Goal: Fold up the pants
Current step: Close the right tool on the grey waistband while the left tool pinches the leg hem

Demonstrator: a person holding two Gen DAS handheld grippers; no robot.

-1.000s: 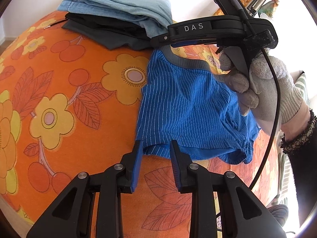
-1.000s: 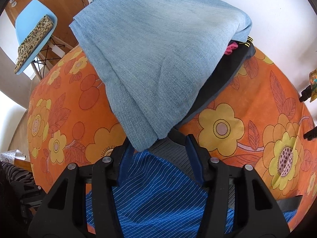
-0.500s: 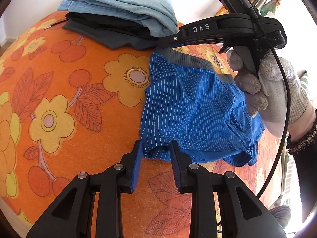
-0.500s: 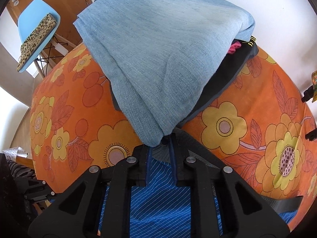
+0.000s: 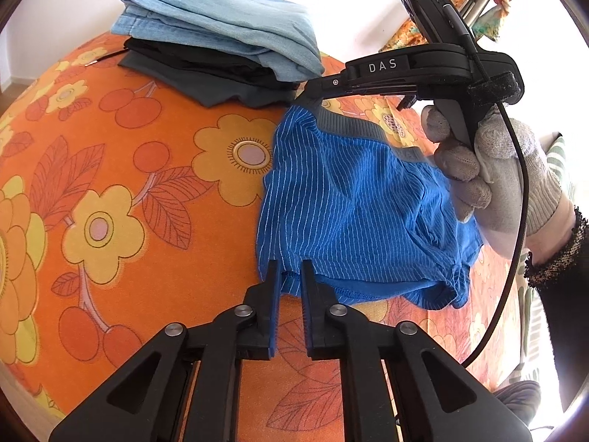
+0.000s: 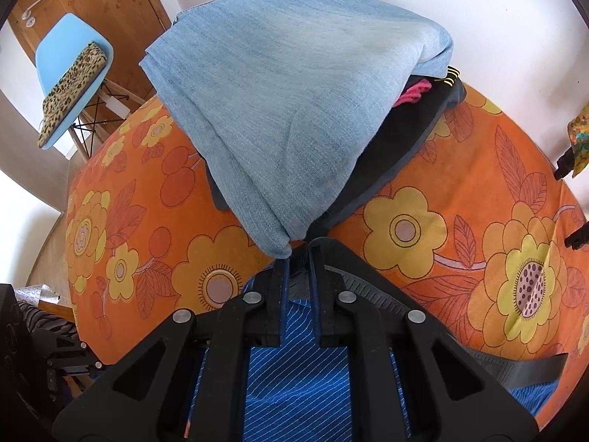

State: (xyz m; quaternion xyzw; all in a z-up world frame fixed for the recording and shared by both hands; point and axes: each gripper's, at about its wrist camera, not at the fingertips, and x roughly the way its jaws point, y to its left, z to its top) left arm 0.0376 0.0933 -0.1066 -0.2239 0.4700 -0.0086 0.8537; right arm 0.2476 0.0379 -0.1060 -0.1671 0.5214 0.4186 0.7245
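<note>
Blue pin-striped shorts [image 5: 349, 202] with a grey waistband [image 5: 349, 125] lie flat on the orange flowered cover [image 5: 110, 184]. My left gripper [image 5: 291, 269] straddles the near left hem corner; its jaws are closing with the hem between them and a gap still showing. A gloved hand [image 5: 497, 169] holds my right gripper [image 5: 307, 90] at the far left waistband corner. From the right wrist, that gripper [image 6: 297, 258] is shut on the grey waistband [image 6: 368, 294], and the blue cloth [image 6: 294, 368] runs under its fingers.
Folded light-blue jeans [image 5: 221, 18] lie on dark folded clothes [image 5: 206, 73] just beyond the waistband, touching the right gripper's tips [image 6: 294, 92]. A blue chair [image 6: 70, 73] with a leopard cushion stands off the bed's far left. A dark strap [image 6: 515, 368] lies at the right.
The right gripper's jaws went from wide apart to shut on the waistband corner. The left gripper's jaws narrowed around the hem. The shorts' far corner has bunched a little.
</note>
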